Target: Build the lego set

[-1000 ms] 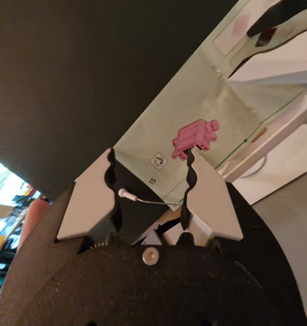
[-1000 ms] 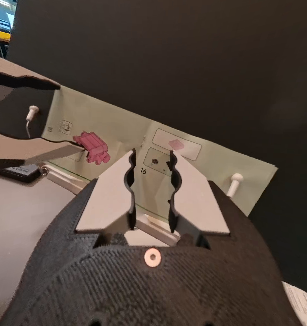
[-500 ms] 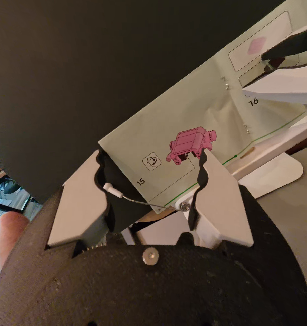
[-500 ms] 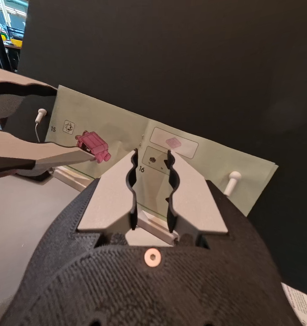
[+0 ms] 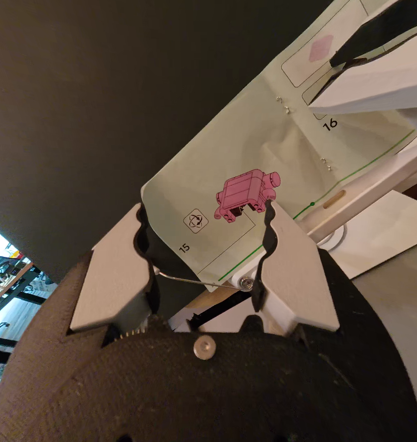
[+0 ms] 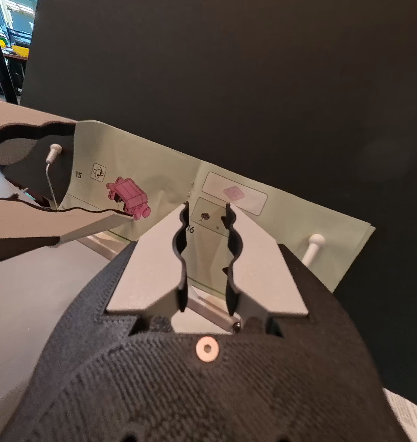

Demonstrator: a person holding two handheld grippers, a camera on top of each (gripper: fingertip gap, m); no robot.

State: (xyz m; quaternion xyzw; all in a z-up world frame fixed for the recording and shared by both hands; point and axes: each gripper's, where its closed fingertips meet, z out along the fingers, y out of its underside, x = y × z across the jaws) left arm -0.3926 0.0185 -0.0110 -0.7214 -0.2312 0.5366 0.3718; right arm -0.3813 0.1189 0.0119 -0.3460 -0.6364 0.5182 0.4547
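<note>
The pale green paper instruction booklet stands open on a white stand against a dark backdrop; no loose bricks show. Left gripper gapes wide and empty at its left page, right gripper part-open, empty, further right. A careless nudge could topple the booklet.

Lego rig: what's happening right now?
No bricks in hand. Both grippers are open and pointed at the pale green instruction booklet, propped open on a white stand against a dark backdrop. The left gripper is at the page with the pink model drawing; the right gripper faces the next page.
</note>
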